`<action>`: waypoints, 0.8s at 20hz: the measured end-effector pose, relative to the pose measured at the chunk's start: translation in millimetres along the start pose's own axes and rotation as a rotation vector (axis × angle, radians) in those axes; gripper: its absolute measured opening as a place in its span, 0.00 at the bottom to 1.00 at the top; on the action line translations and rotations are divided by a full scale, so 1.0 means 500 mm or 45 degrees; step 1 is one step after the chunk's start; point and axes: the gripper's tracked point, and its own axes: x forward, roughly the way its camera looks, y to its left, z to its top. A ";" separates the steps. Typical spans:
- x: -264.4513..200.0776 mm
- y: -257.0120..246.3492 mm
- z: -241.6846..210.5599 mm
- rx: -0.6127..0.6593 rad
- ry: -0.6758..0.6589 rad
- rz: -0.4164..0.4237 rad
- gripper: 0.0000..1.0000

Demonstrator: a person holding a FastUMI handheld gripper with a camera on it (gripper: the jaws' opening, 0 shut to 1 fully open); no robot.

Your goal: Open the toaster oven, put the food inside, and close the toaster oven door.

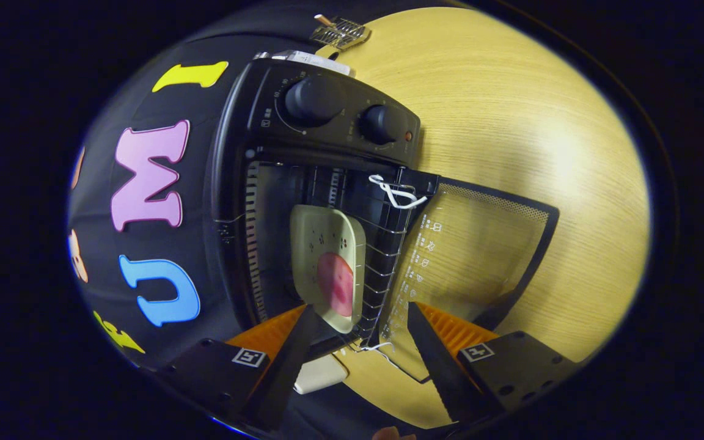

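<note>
plate (327,256) with food (335,282) inside toaster oven (278,153), just ahead of parted jaws

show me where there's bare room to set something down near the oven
Bare wooden table beyond the open glass door, past the knobs. Crowded inside the oven: plate with pink food on the wire rack. The gripper has its jaws open, empty.

Beyond my claw (361,333), whose fingers stand apart, the toaster oven (303,153) is black with two black knobs and a small orange-red light. Inside it, just ahead of my fingers, the pale cream-green tray (327,244) has small dark marks and carries a pink round of food (335,284), perhaps a slice of meat. The open glass door (480,244) has a dotted black border and white symbols. The tabletop (511,110) is light wood grain.
</note>
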 end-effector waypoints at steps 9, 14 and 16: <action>-0.148 -0.087 -0.029 -0.872 0.135 -0.113 0.99; -0.161 -0.168 -0.076 -1.152 0.186 -0.213 0.99; -0.150 -0.198 -0.088 -1.265 0.192 -0.251 0.99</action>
